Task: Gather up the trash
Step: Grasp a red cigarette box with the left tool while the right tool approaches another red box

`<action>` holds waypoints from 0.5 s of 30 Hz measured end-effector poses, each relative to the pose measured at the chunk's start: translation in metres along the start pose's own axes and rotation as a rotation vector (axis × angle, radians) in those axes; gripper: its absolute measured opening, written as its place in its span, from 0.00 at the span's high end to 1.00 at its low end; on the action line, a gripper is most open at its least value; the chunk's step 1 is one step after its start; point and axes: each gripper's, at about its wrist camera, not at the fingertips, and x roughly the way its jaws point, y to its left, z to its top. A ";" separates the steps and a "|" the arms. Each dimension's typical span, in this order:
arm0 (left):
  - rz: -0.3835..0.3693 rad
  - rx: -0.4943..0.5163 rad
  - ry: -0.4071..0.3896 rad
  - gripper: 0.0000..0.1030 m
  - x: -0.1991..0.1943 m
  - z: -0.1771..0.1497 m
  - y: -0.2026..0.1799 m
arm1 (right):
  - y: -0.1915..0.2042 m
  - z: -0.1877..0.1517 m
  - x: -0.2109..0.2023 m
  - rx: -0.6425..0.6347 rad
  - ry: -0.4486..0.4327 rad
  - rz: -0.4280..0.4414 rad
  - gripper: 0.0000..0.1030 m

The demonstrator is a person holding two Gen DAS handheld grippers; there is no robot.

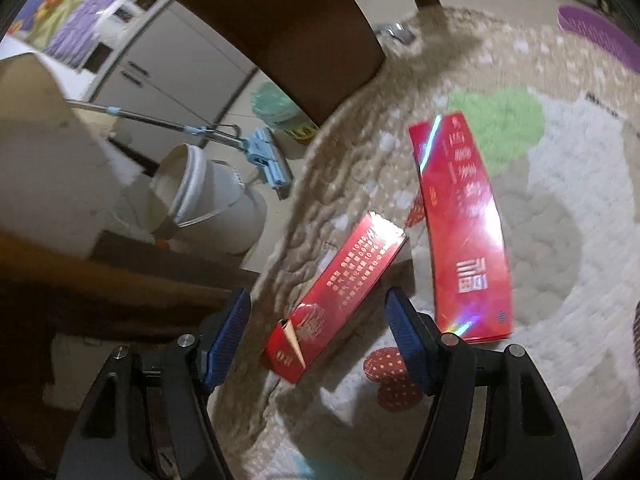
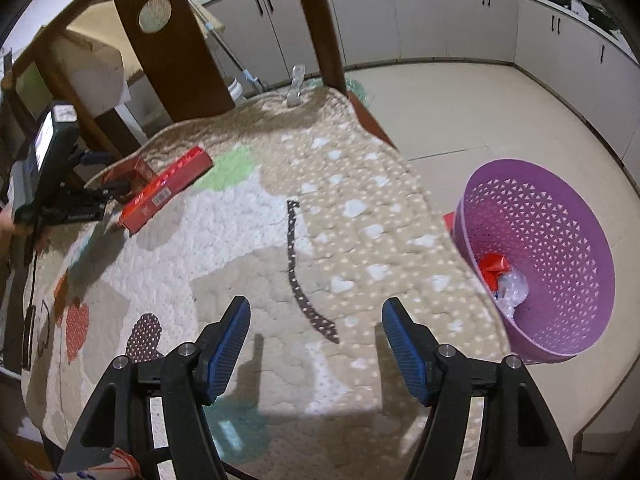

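Lying at the quilted surface (image 2: 320, 216) edge, the small red pack (image 1: 336, 300) sits between the spread left tongs (image 1: 316, 336), framed for pickup; right tongs (image 2: 316, 340) hover apart, empty, near the purple basket (image 2: 560, 240).

Both fisheye views bend hard toward their rims, where straight lines curve and black vignette fills the corners. Indoor light is moderate and even, coming from above. In the left wrist view motion blur smears the quilted cover (image 1: 400, 184) and the long red carton (image 1: 464, 232), which carries a bright white glare streak with a rainbow fleck at 6 o'clock. The area from 7 to 9 o'clock sits dim and brownish. In the right wrist view the picture is sharper; soft shadows of the fingers (image 2: 232, 344) fall on the cover just ahead.
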 end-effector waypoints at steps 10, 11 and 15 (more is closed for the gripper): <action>-0.201 -0.321 -0.032 0.80 -0.017 -0.031 0.013 | 0.035 0.023 0.024 -0.052 0.034 0.043 0.29; -0.212 -0.373 -0.039 0.80 -0.024 -0.037 0.015 | 0.043 0.029 0.027 -0.058 0.035 0.067 0.29; -0.214 -0.614 -0.050 0.80 -0.058 -0.079 0.022 | 0.077 0.055 0.044 -0.072 0.066 0.196 0.29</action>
